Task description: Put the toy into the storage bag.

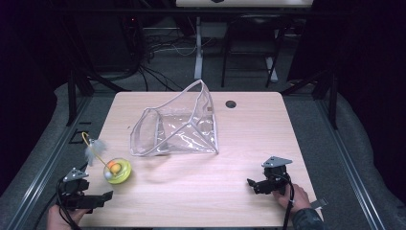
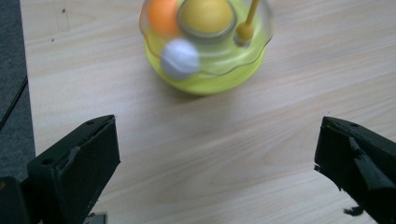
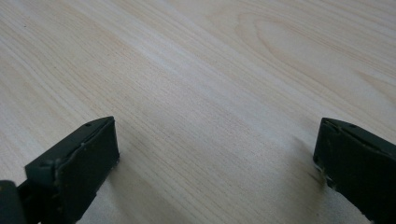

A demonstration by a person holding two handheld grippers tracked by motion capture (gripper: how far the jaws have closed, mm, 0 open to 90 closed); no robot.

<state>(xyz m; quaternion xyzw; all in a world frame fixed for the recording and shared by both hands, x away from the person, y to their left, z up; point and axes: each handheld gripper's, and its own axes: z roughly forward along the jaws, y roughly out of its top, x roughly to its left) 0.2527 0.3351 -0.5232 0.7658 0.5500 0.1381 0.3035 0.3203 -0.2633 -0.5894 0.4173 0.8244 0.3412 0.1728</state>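
Your left gripper (image 1: 98, 197) sits at the near left corner of the table (image 1: 249, 143), held low in your left hand (image 1: 60, 218), and its jaws stand wide apart with nothing between them. In the left gripper view the two black jaws frame bare wood, and just ahead of them stands the yellow-green toy (image 2: 205, 44), a round dish with a clear ribbed top. An orange ball (image 2: 162, 16) and a white ball (image 2: 180, 57) lie in its outer ring, and a yellow dome (image 2: 206, 16) fills its middle. A thin yellow stalk (image 2: 252, 14) rises from a knob on the dish; in the high view it leans away to the left and carries a pale feather tuft (image 1: 92, 149).

Your right gripper (image 1: 253, 184) rests at the near right of the table in your right hand (image 1: 294, 197), also released, its jaws spread over plain wood grain in the right gripper view.

Beyond both, near the middle of the table, a clear plastic bag (image 1: 179, 125) with white piping stands open, its mouth turned toward the left side. It is well apart from the toy and from both grippers. A small dark round hole (image 1: 231, 104) marks the far part of the tabletop.
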